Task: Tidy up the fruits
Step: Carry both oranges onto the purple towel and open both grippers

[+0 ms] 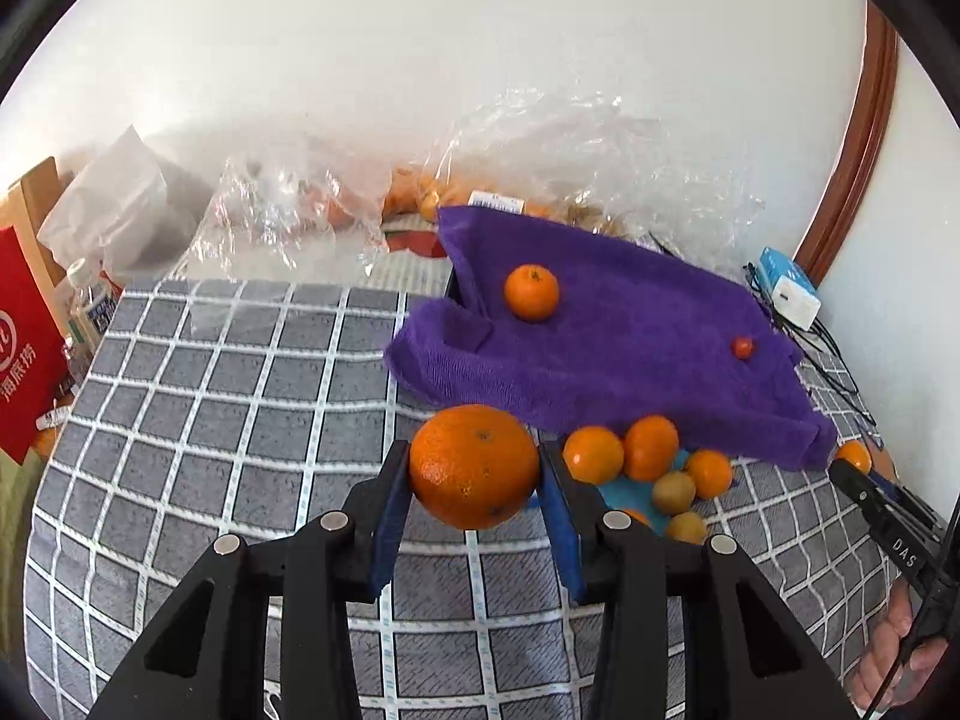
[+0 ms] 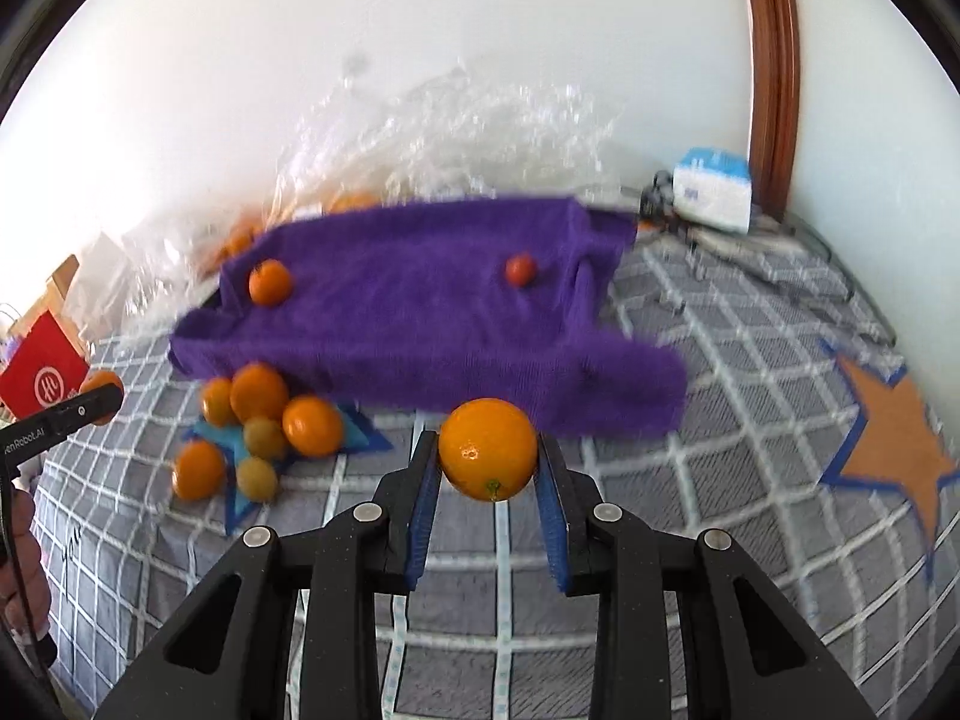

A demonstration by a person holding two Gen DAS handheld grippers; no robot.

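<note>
Here, in the left wrist view, the left tongs (image 1: 474, 468) are clamped on a large orange (image 1: 474, 465), held above the grey checked cloth (image 1: 240, 396) covering the bench. Just right of it a heap of oranges and small brownish fruits (image 1: 651, 468) lies on a blue star mat (image 1: 630, 489), at the edge of a purple towel (image 1: 612, 348). On the towel sit one mandarin (image 1: 531, 292) and, well apart, a tiny red fruit (image 1: 743, 347).

In the right wrist view, which is blurred, the right tongs (image 2: 487, 453) are clamped on a smooth orange (image 2: 487, 449), held in front of the towel's near edge. The fruit heap lies to the left; an orange star mat (image 2: 894, 444) lies to the right
</note>
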